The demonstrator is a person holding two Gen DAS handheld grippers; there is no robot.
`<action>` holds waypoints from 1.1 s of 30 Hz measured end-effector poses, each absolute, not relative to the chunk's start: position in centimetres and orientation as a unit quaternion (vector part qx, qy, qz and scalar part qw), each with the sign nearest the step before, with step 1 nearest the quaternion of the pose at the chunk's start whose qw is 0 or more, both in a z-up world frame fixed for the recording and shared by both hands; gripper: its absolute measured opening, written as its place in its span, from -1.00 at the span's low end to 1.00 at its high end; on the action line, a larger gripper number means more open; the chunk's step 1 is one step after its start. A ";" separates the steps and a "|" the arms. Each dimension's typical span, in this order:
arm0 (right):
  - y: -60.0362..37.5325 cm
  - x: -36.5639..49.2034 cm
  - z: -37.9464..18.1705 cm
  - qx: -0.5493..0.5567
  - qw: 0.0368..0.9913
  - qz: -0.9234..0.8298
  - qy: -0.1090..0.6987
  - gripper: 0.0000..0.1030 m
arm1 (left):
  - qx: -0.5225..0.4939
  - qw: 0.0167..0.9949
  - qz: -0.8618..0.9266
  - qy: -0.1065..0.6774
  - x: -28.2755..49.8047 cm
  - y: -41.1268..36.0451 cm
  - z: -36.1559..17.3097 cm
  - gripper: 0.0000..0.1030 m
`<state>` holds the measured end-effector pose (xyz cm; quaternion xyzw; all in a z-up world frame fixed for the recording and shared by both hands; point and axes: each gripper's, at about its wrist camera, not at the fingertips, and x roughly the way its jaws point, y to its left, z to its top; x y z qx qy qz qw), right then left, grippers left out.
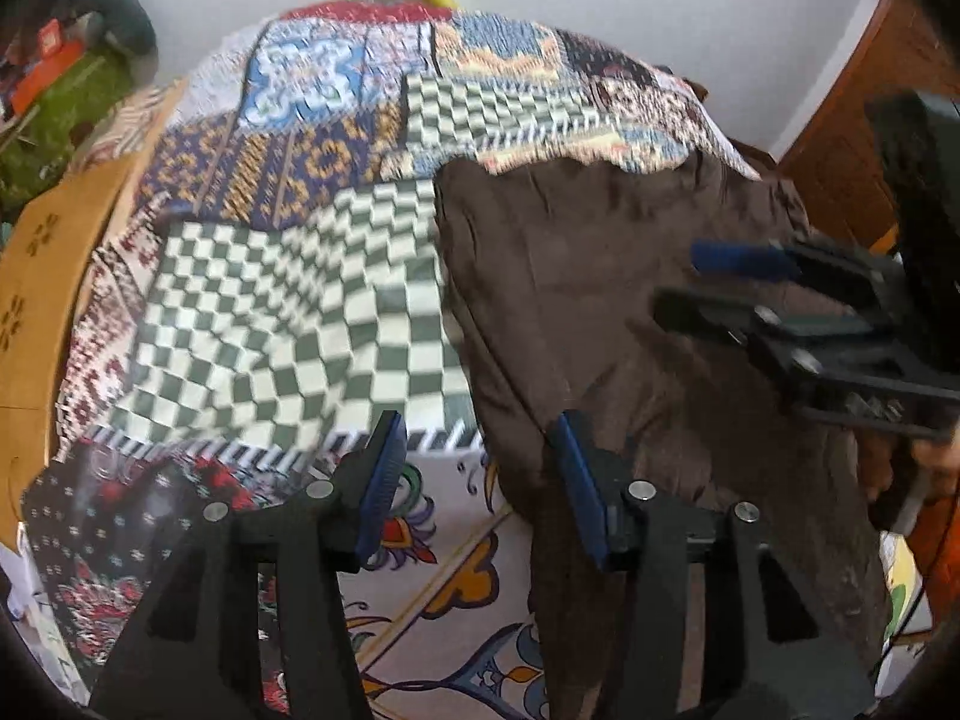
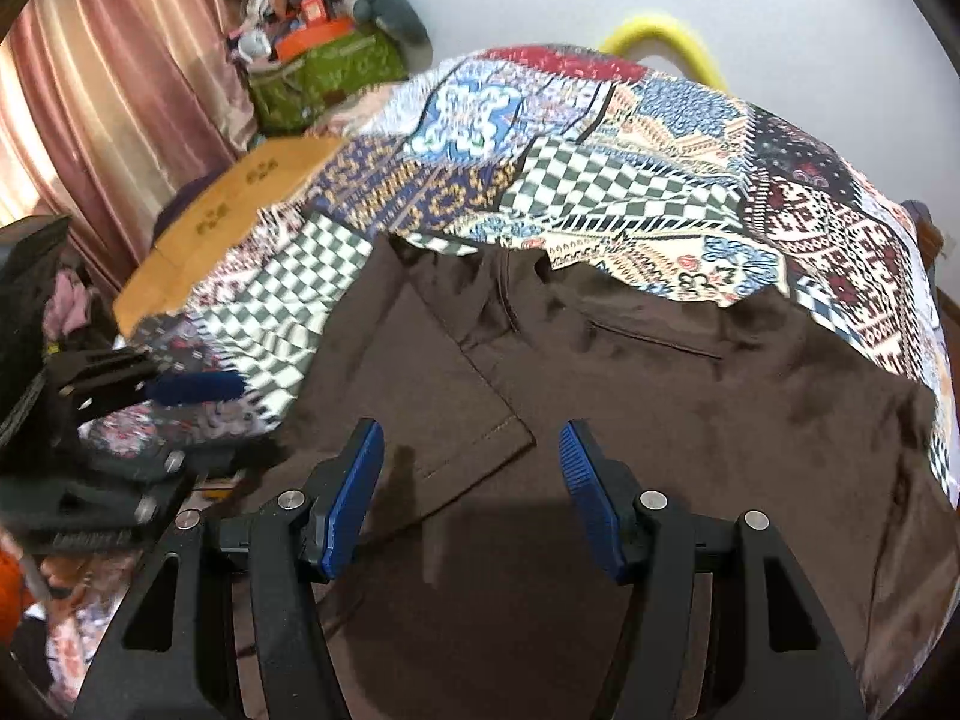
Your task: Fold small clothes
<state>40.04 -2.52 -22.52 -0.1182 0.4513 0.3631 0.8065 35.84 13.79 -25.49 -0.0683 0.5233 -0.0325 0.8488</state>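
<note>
A dark brown garment (image 2: 660,396) lies spread on a patchwork bedspread (image 2: 600,138), with one stitched flap (image 2: 456,396) folded across its left part. My right gripper (image 2: 474,498) hovers open just over that flap, with nothing between its blue pads. In the left wrist view my left gripper (image 1: 480,486) stands open over the garment's left edge (image 1: 516,420). Its right pad is above the brown cloth and its left pad above the bedspread (image 1: 288,312). The right gripper (image 1: 720,285) shows there too, above the garment's right side.
A cardboard box (image 2: 240,198) lies by the bed's far left edge. Behind it stand a green bag (image 2: 324,72) with clutter and a pink curtain (image 2: 108,90). A yellow ring (image 2: 660,36) peeks over the far edge. Brown wooden furniture (image 1: 840,138) stands to the right.
</note>
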 end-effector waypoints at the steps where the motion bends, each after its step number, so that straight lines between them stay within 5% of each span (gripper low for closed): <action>1: -2.2 40.0 -22.8 -0.129 0.806 0.361 0.452 -0.21 | -0.062 0.848 -0.032 0.526 35.7 13.6 -26.0 0.05; 2: -1.9 39.9 -23.2 -0.144 0.806 0.357 0.451 -0.45 | -0.058 0.848 -0.032 0.526 35.6 13.4 -26.1 0.11; 7: -2.3 39.6 -23.5 -0.171 0.822 0.345 0.419 -0.77 | -0.039 0.855 -0.025 0.517 35.2 13.1 -26.4 0.20; 20: -5.5 39.5 -21.5 -0.109 0.834 0.323 0.434 -0.80 | 0.010 0.859 0.007 0.512 33.2 12.1 -25.5 0.27; 33: -15.9 34.6 -13.8 -0.049 0.887 0.295 0.352 0.00 | -0.001 0.899 0.031 0.437 32.5 10.2 -17.1 0.32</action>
